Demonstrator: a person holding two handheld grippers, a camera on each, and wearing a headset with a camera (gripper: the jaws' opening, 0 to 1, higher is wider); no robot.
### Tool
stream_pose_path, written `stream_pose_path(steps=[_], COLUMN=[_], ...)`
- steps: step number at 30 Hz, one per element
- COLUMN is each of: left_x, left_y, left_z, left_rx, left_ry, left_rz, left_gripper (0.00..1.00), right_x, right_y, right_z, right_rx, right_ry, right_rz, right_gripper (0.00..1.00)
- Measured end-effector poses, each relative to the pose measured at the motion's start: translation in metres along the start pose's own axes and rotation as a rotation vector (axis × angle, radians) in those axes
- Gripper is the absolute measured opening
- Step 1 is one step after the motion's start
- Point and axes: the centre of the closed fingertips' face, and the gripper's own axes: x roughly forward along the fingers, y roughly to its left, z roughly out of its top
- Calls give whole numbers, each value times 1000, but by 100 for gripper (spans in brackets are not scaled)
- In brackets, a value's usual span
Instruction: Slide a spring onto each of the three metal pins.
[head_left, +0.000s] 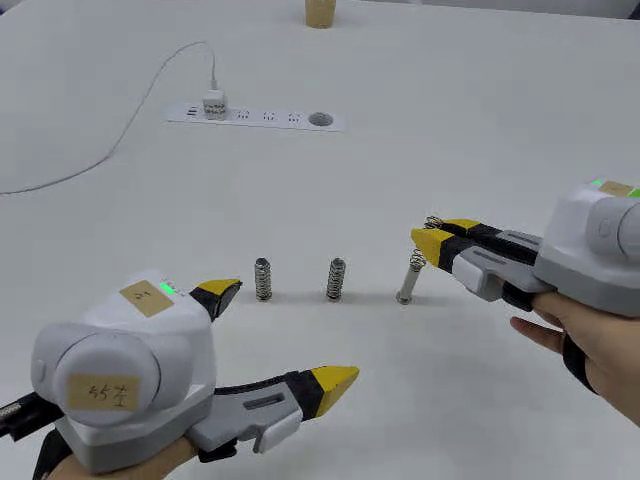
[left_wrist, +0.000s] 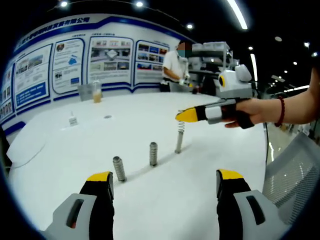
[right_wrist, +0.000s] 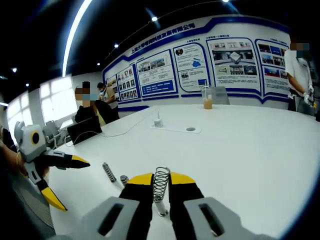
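1. The right tool (head_left: 432, 236) (right_wrist: 160, 181) was closed on a spring (right_wrist: 160, 184), with the coil clamped between its yellow-tipped jaws.
2. The lower end of the spring appeared to sit over the top of the right-hand pin (head_left: 408, 285). This pin leaned toward the right tool, with its foot on the bench (head_left: 450, 130).
3. The left tool (head_left: 283, 333) (left_wrist: 164, 176) was wide open and held nothing. It hung above the bench, just in front of the pin row.
4. The left-hand sprung pin (head_left: 263, 279) and the middle sprung pin (head_left: 337, 279) stood upright on the bench, each with a coil around it. The left-hand one stood near one jaw tip of the left tool.
5. A power strip (head_left: 255, 116) with a white cable (head_left: 130, 120) plugged into it lay farther back on the bench. A cup (head_left: 320, 12) stood at the far edge.
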Motion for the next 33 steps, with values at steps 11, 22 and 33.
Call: stream_pose_path(steps=[11, 22, 33], left_x=[0, -1, -1], left_y=[4, 5, 7], left_z=[-1, -1, -1], left_rx=[-55, -49, -45], left_ry=[-3, 2, 5], left_rz=[13, 21, 28], left_gripper=[91, 88, 87], right_x=[1, -1, 4], right_y=[2, 4, 5], right_z=[-7, -10, -25], right_rx=[-61, -152, -199], right_ry=[11, 32, 87], right_rz=[-22, -49, -59], right_gripper=[12, 12, 12])
